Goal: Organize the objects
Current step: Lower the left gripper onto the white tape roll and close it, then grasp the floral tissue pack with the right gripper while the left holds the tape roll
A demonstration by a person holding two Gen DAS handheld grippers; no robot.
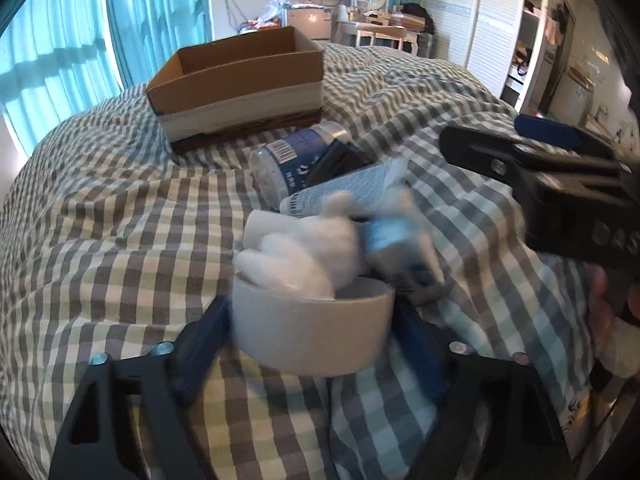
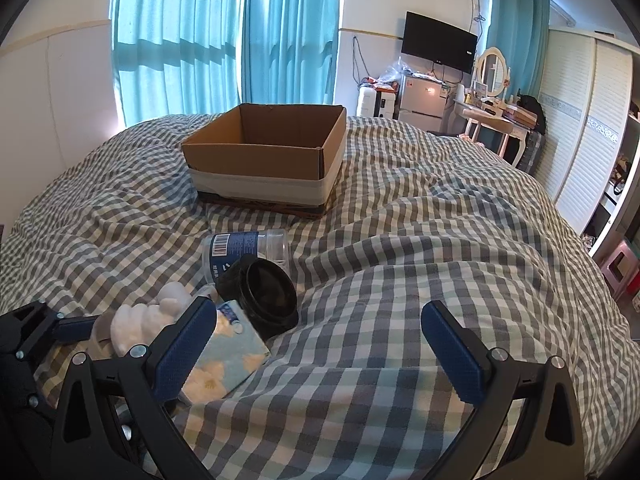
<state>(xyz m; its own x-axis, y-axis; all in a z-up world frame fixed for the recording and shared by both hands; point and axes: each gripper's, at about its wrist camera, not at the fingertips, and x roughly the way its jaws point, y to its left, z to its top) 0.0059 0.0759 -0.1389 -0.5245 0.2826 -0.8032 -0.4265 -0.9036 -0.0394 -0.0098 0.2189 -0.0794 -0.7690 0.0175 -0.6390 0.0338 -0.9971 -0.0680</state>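
Observation:
An open cardboard box (image 1: 240,80) (image 2: 264,156) stands on the checked bedspread (image 1: 100,220). In front of it lies a pile: a clear bottle with a blue label (image 1: 292,160) (image 2: 244,248), a black jar (image 2: 264,296), a blue floral packet (image 2: 224,360), a white plaster figure (image 1: 304,248) (image 2: 136,324) and a roll of white tape (image 1: 312,328). My left gripper (image 1: 316,344) is shut on the tape roll, one blue pad on each side. My right gripper (image 2: 324,352) is open and empty, just right of the pile; it also shows in the left wrist view (image 1: 560,172).
Blue curtains (image 2: 224,40) hang behind the bed. A wall television (image 2: 438,42), a small fridge (image 2: 424,100), a dressing table with a mirror (image 2: 492,92) and white wardrobe doors (image 2: 580,120) stand at the far right.

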